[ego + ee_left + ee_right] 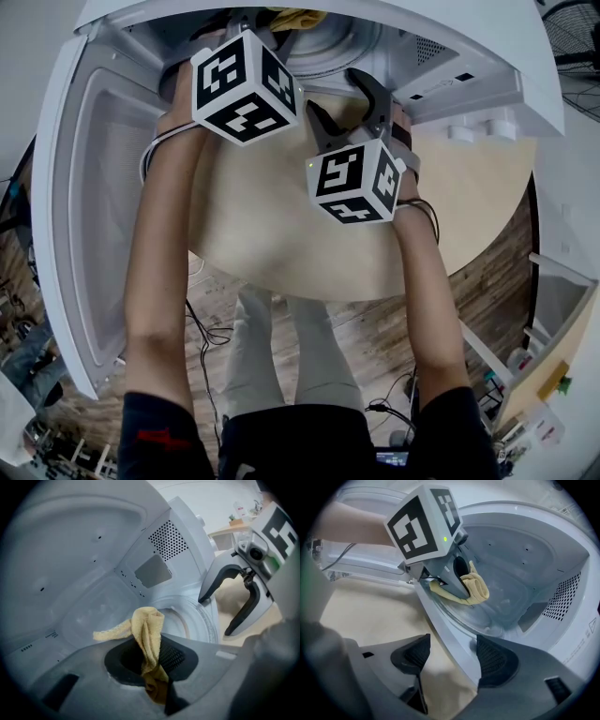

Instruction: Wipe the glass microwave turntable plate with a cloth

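Note:
The glass turntable plate (487, 616) lies on the floor of the open white microwave (469, 56); its ribbed rim (204, 618) also shows in the left gripper view. My left gripper (150, 660) is inside the cavity, shut on a yellow cloth (147, 637). The cloth (476, 588) hangs onto the near-left part of the plate. My right gripper (452, 658) is open at the oven's mouth, its fingers either side of the white front lip, nothing between the pads. In the head view its dark fingers (375, 98) spread just below the opening.
The microwave door (84, 216) stands swung open at the left. The oven sits on a round beige table (281, 244), with wood floor and cables below. A perforated vent (166, 541) and a grey cover plate (152, 571) are on the cavity's side wall.

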{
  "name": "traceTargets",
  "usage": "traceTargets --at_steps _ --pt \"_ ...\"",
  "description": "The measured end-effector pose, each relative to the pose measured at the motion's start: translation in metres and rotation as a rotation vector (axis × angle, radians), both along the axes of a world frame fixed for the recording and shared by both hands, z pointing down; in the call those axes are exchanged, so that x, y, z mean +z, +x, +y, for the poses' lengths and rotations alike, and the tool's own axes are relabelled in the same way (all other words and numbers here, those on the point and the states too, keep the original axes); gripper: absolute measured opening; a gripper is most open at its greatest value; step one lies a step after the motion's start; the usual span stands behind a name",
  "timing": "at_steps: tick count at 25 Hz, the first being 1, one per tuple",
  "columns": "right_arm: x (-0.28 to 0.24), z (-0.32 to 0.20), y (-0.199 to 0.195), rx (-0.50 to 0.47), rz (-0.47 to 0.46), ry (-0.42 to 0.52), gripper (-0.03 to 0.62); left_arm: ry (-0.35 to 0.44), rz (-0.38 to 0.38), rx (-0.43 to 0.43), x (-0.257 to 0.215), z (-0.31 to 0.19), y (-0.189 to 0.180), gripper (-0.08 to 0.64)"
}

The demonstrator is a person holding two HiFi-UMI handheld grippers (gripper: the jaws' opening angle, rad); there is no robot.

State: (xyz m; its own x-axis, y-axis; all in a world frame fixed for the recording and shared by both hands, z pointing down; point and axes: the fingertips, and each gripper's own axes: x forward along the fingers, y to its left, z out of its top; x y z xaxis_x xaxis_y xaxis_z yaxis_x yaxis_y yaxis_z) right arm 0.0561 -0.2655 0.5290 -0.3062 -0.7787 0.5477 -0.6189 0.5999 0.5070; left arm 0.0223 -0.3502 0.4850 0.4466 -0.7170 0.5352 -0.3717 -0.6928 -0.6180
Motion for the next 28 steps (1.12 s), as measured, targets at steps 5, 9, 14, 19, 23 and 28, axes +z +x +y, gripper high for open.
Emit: traceTargets --at_steps 5,9,14,19,23,28 --pt "0.000 0.000 0.000 0.001 0.002 0.001 0.273 0.000 -0.040 0.035 0.001 0.000 0.008 0.058" --pt "0.000 0.000 0.000 0.000 0.002 0.000 0.273 -0.011 -0.033 0.079 0.002 0.005 0.023 0.057" --pt "0.000 0.000 0.000 -0.001 0.002 0.001 0.273 -0.016 -0.031 0.123 0.003 0.009 0.036 0.058" --pt "0.000 0.000 0.001 0.002 0.003 0.003 0.273 -0.029 -0.012 0.180 0.002 0.015 0.049 0.058" --pt "0.000 0.000 0.001 0.003 0.003 0.005 0.273 -0.020 -0.014 0.239 0.002 0.021 0.061 0.057" --pt "0.000 0.000 0.001 0.003 0.004 0.006 0.273 0.013 -0.018 0.336 0.001 0.028 0.071 0.057"
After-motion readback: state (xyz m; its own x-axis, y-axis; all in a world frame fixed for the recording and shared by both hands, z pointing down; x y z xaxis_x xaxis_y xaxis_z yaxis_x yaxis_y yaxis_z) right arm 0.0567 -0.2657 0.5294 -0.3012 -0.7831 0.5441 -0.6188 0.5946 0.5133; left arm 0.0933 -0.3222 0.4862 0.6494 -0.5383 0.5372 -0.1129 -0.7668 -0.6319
